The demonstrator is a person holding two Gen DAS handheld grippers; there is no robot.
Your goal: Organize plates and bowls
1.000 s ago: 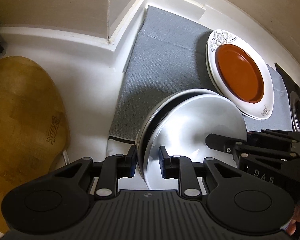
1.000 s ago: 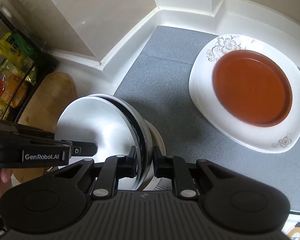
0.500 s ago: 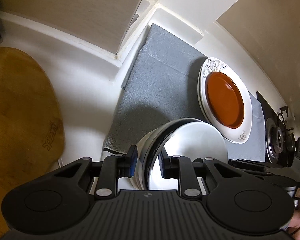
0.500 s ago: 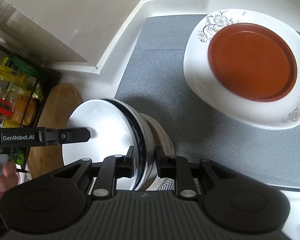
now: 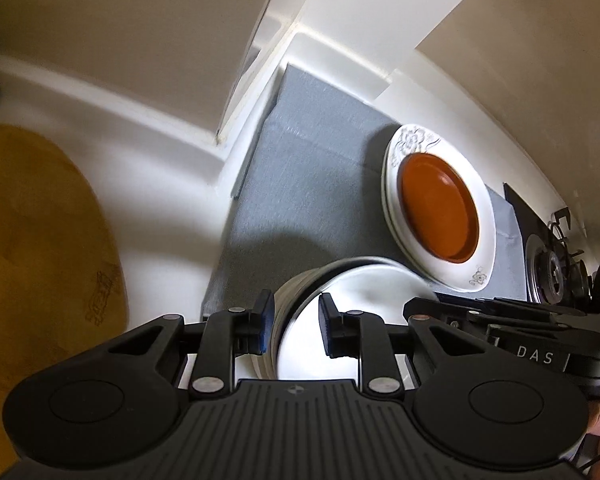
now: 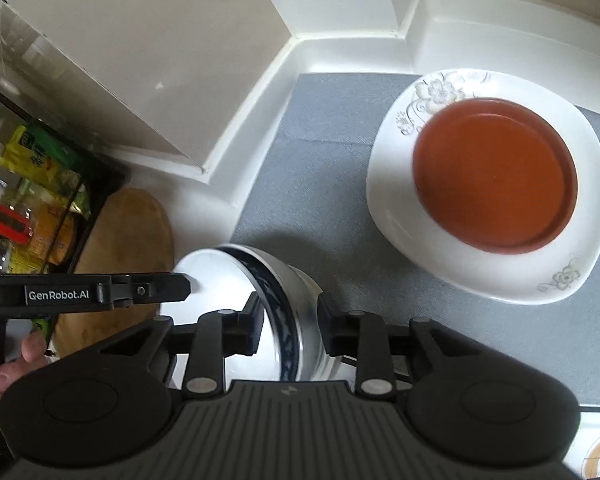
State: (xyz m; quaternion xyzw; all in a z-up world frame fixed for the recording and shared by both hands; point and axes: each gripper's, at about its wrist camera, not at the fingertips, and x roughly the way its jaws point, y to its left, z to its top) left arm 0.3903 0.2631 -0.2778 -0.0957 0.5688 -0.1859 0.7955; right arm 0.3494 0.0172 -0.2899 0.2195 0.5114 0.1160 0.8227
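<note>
Left wrist view gives us little to read. On the side of the right gripper (image 5: 500, 336), which reaches in from the right, we see the white letters "DAS". The wooden cutting board (image 5: 40, 240) on the white counter has a burnt-in mark that is too blurred to read.

The left gripper (image 5: 296, 322) is clamped on the rim of the stacked white bowls (image 5: 360, 304), one blue pad outside the wall and the other inside. The bowls sit at the near corner of the grey mat (image 5: 308, 184). Further along the mat, an orange-brown plate (image 5: 440, 208) lies inside a white plate with grey flowers (image 5: 486, 240). A stove burner (image 5: 552, 276) is just past it.

From the right wrist we read "GenRobot.AI" in white on the left gripper's finger, with a hand (image 6: 16, 364) behind it. The right gripper's jaws have just been widening. The blue-patterned bowl rim is between them, and the pads stand beside the wall rather than squeeze it. The print on the yellow-green packets (image 6: 40, 160) at the far left is too small for us to make out.
</note>
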